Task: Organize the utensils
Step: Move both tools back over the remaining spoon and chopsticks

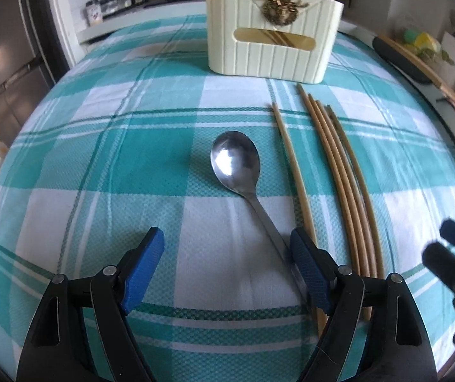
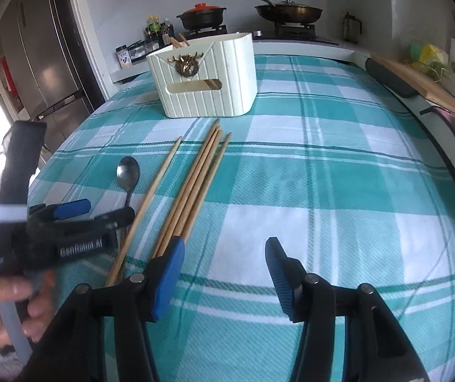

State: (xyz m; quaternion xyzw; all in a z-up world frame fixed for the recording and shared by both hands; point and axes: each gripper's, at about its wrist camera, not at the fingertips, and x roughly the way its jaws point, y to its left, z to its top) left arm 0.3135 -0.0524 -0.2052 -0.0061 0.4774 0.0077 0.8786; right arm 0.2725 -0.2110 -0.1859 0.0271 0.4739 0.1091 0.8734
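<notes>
A steel spoon lies on the checked cloth, bowl away from me; it also shows in the right wrist view. Several wooden chopsticks lie to its right, also seen in the right wrist view. A cream utensil holder stands at the far side with chopsticks inside; it also shows in the right wrist view. My left gripper is open, its right finger beside the spoon's handle. My right gripper is open and empty, its left finger over the chopstick ends.
The table carries a teal and white checked cloth. A stove with a pot and a pan stands behind it. A fridge is at the left. A cutting board and clutter line the right edge.
</notes>
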